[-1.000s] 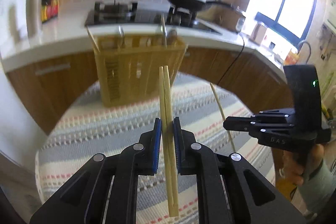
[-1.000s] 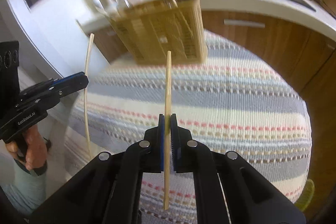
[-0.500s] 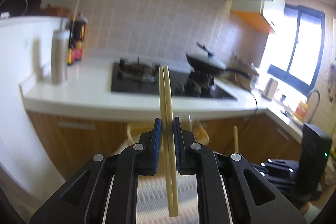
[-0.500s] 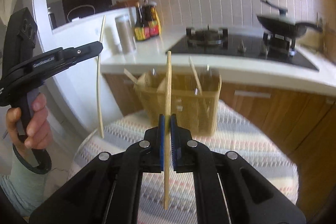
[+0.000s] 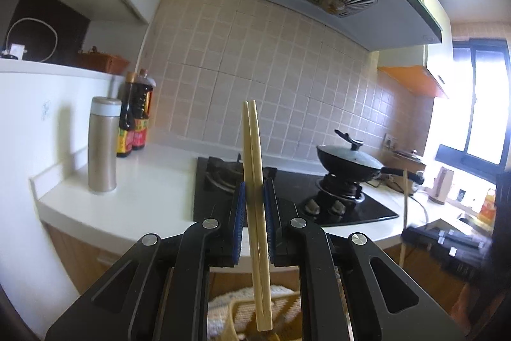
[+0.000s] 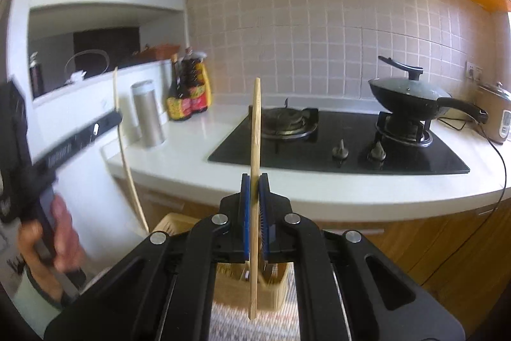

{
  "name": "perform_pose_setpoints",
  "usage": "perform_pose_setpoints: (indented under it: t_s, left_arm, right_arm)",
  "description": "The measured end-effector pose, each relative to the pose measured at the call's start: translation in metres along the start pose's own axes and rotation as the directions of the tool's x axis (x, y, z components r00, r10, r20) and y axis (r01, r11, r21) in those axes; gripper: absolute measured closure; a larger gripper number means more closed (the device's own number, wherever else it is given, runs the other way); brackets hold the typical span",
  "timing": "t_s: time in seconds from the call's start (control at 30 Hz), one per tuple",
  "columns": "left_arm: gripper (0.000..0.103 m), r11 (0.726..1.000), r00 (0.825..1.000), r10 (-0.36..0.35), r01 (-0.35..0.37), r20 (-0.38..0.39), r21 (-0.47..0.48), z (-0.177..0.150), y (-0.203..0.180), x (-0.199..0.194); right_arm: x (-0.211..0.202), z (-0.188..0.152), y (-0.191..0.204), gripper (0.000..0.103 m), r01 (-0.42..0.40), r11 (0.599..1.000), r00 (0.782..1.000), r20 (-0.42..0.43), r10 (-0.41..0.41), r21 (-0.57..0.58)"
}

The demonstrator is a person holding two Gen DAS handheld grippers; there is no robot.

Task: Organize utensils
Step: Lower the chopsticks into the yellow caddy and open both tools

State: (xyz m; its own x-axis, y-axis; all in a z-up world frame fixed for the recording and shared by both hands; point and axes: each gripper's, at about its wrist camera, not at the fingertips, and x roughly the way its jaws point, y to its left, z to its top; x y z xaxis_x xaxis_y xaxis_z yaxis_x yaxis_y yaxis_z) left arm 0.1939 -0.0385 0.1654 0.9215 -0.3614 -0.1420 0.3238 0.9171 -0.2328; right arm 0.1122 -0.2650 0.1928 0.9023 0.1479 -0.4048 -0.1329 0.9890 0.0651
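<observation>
Chopsticks (image 5: 254, 168) sit pinched tight in the left gripper (image 5: 254, 224) and one more chopstick (image 6: 255, 149) in the right gripper (image 6: 255, 221), none yet in the basket (image 6: 233, 286) below.

The left gripper (image 5: 254, 213) squeezes two chopsticks (image 5: 255, 168) that stand straight up. Behind them is a black stove (image 5: 287, 190) with a lidded pan (image 5: 346, 160). A silver bottle (image 5: 102, 144) stands on the white counter (image 5: 150, 197).

Left gripper (image 5: 254, 206) and right gripper (image 6: 254, 194) both clamped shut, held level.
</observation>
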Motion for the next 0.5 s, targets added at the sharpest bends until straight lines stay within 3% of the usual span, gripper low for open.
perform_pose_setpoints:
  t_s: [0.2,0.5]
  left_arm:
    - [0.093,0.999,1.000,0.020,-0.020,0.002,0.030,-0.013,-0.001,0.023]
    - [0.093,0.999,1.000,-0.001,0.002,-0.015,0.052,-0.040,0.004,0.036]
  right_arm:
    - [0.039,0.003,-0.017,0.099,0.004,0.997,0.999,0.037,-0.007,0.074]
    - [0.065,-0.032,-0.012,0.099,0.077,0.997,0.996,0.044,-0.078,0.011]
